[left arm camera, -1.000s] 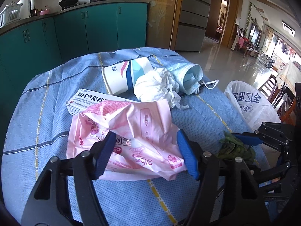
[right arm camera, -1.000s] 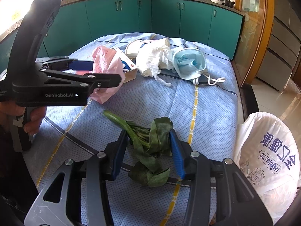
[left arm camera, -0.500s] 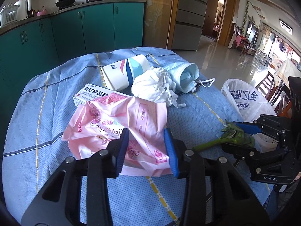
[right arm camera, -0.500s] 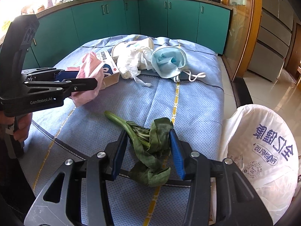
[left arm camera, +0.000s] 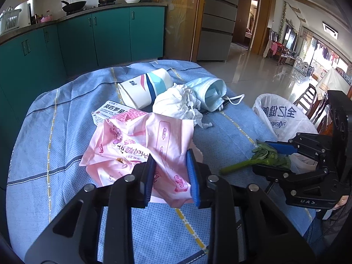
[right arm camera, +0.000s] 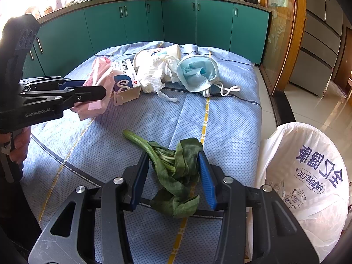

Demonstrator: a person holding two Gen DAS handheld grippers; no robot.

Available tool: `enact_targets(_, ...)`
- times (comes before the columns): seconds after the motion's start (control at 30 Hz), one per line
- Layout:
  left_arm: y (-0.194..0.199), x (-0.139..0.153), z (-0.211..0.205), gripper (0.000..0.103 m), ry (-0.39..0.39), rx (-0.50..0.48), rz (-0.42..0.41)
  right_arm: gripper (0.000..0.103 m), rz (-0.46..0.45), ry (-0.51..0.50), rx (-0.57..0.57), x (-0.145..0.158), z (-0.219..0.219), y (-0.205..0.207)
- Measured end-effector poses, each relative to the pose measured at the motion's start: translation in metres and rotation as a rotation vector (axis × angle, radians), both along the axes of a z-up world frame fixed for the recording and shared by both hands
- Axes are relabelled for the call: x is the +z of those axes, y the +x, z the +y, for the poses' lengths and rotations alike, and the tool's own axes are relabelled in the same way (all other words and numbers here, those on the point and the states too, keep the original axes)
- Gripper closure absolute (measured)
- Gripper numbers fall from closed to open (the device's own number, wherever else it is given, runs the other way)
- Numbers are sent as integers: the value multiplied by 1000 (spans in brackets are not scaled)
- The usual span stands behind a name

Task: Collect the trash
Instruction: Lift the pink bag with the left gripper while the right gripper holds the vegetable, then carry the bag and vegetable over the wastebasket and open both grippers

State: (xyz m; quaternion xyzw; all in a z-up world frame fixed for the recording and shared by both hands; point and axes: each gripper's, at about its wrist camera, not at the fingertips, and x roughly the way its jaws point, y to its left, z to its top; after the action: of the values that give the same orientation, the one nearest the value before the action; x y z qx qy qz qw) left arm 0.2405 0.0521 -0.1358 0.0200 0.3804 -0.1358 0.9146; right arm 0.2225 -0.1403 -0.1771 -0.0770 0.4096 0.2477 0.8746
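Pink crinkled plastic wrapper [left arm camera: 145, 151], near the blue tablecloth's [left arm camera: 39, 154] front edge, is pinched as the left gripper [left arm camera: 171, 176] has just been closing, the right gripper [right arm camera: 173, 176] clamps wilted green leaves [right arm camera: 173, 171], and next both likely go into the white plastic bag [right arm camera: 308, 176] at the right edge.

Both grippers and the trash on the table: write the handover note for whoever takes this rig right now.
Left gripper: jaws have just been closing, now pinched on the pink wrapper, which is bunched between the pads.
Right gripper: shut on the wilted greens, stalk sticking out toward the table's middle.
On the blue tablecloth: small box, paper cup, crumpled tissue, face mask.
White trash bag: off the table edge on the right-hand side.
Done: both pieces gripped.
Left: drop both in the bag, then collect the other four.
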Motion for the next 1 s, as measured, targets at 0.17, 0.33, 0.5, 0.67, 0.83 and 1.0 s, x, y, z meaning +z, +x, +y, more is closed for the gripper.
enact_targets(0.17,-6,10,17,74,-52,-2,-6,58,-2,1,-2,1,0,0)
enact_targets(0.33,-4,13,34,73,-93,23,6,58,-2,5,-6,2,-1,0)
enact_targets(0.5,1,8,31,73,-77,30,15,58,-5,5,-2,3,-1,-1)
enact_targets(0.67,-6,13,17,74,-53,15,-45,58,-37,24,-22,11,-8,-4)
enact_targets(0.83,-16,27,7,74,-59,16,-141,59,-94,58,-76,26,-28,-10)
enact_targets(1.0,-30,44,-14,74,-17,21,-247,59,-176,76,-187,44,-69,-22)
